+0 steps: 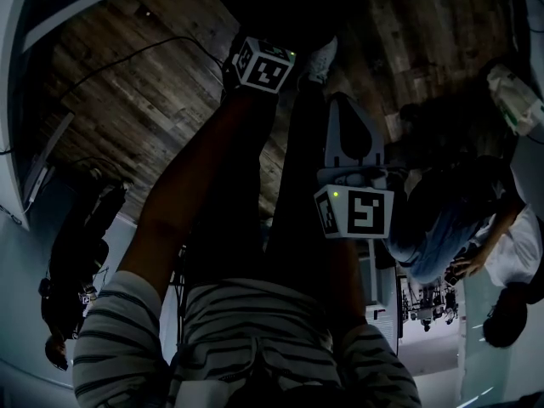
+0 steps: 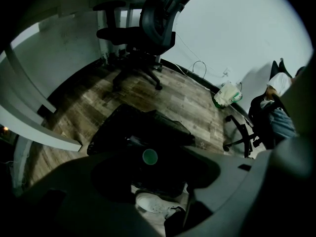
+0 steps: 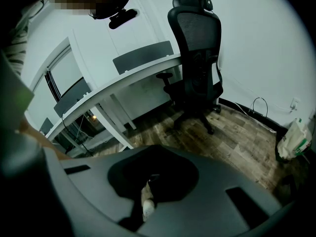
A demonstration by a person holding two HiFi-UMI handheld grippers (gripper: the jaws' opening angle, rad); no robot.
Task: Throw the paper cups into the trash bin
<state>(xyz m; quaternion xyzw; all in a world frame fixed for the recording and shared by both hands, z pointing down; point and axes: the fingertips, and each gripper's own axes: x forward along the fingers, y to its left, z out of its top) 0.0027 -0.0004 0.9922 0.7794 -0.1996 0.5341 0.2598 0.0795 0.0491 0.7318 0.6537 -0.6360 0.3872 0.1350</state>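
hold the left gripper [image 2: 155, 174], jaws apart and empty, centred over the trash bin [image 2: 128, 127] where the paper cup [image 2: 149, 156] lies, with the right gripper [image 3: 153, 152] closed, empty, clear.

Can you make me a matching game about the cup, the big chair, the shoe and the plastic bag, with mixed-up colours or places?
Things:
1. paper cup
2. office chair
3. shoe
4. plastic bag

Colour or place:
A. at the foot of the wall
B. white, on the floor beside the bin
C. black, by the desk
D. green, in the black trash bin

Pairs: 1-D, 2-C, 3-B, 4-A.
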